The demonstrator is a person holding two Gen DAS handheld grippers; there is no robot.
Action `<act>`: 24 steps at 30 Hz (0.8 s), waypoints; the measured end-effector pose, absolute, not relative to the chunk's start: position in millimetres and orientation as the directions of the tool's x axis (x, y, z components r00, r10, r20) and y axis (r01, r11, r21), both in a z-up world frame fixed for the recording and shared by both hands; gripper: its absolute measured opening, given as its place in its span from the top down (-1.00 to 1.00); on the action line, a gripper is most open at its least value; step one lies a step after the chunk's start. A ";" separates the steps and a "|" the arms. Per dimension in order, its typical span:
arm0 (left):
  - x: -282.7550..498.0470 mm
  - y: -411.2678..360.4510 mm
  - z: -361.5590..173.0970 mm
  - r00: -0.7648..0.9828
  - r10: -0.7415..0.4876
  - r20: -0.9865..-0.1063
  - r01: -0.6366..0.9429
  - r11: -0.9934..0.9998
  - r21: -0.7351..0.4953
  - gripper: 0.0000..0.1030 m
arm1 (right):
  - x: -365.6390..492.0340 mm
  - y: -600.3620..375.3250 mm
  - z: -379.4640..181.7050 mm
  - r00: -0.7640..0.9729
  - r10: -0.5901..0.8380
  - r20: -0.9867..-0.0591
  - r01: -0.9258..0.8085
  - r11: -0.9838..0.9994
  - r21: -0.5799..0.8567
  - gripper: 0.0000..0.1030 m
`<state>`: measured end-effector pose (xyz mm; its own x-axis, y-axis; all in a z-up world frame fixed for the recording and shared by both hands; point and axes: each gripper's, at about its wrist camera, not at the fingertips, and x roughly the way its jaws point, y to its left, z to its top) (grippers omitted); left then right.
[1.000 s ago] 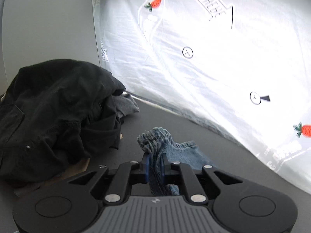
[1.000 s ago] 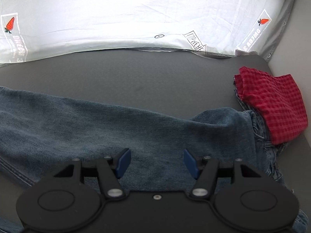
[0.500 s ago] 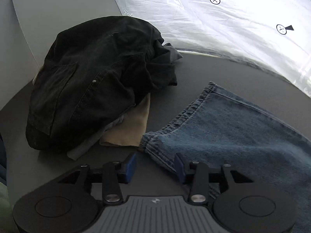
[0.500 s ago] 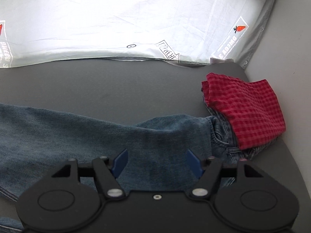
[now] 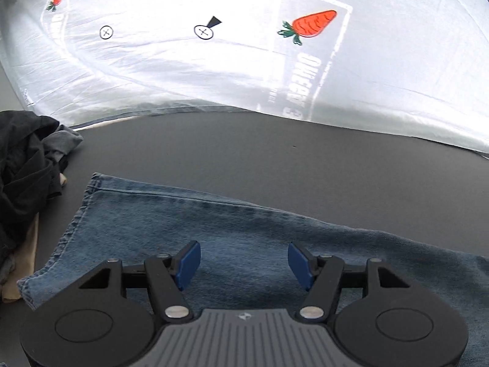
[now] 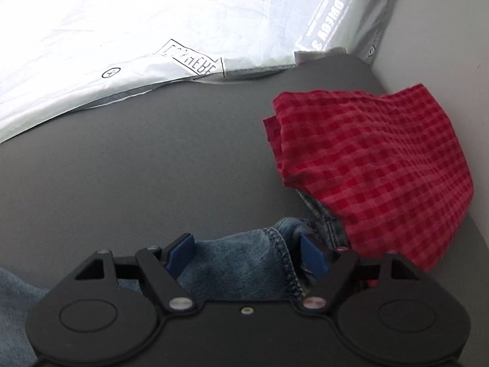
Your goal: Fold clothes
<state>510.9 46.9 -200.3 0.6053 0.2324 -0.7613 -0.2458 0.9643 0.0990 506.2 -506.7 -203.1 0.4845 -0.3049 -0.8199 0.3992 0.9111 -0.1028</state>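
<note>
While the dark heap of clothes (image 5: 24, 177) is slumping at the far left of the grey table (image 5: 275, 165), the jeans (image 5: 244, 238) are lying stretched out flat beside it. Hem at the left end, just short of the heap, and the leg is running rightward across the table, long axis along the table's width.

Left gripper (image 5: 244, 264) is hovering over the leg near the hem, fingers spread wide, nothing between them but the denim below.

Moving right now: the leg is carrying on toward the red checked cloth (image 6: 366, 165), which is sitting folded at the right end on top of some more denim. Right gripper (image 6: 247, 253) is also spread wide, straddling a stitched denim edge (image 6: 281, 260) without pinching it. Whether that edge belongs to these jeans or to the folded denim under the red cloth, I can't quite tell from this angle.

So how far along? Red piece looking folded and parked at the right, dark heap at the left looking unfolded, and the jeans are laid out at full length with no cross fold showing. That's plenty of folding left on this table, I'd judge.
</note>
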 end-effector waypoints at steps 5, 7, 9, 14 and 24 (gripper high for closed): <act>520.4 41.8 -216.2 0.595 0.207 -0.776 -0.226 0.970 0.086 -0.33 | 521.1 -487.4 -222.6 0.377 -0.330 -0.865 0.300 0.927 -0.223 -0.54; 524.2 39.8 -222.6 0.591 0.197 -0.782 -0.218 0.973 0.080 -0.45 | 521.2 -486.8 -219.7 0.351 -0.312 -0.883 0.350 0.918 -0.185 -0.35; 528.0 37.7 -228.9 0.586 0.187 -0.788 -0.211 0.975 0.075 -0.47 | 521.5 -495.8 -217.5 0.308 -0.283 -0.908 0.431 0.893 -0.132 -0.34; 519.5 33.1 -231.4 0.581 0.177 -0.794 -0.221 0.974 0.055 -0.61 | 521.2 -499.0 -218.1 0.304 -0.282 -0.910 0.478 0.871 -0.110 -0.33; 511.0 34.5 -232.3 0.598 0.166 -0.784 -0.219 0.975 0.040 -0.71 | 508.6 -512.8 -191.9 0.442 -0.377 -0.814 0.627 0.778 -0.020 0.57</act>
<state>511.0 34.5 -232.3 0.5978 0.1662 -0.7842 -0.2189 0.9749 0.0398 508.6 -512.8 -191.9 0.4422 -0.3773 -0.8137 0.6274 0.7784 -0.0199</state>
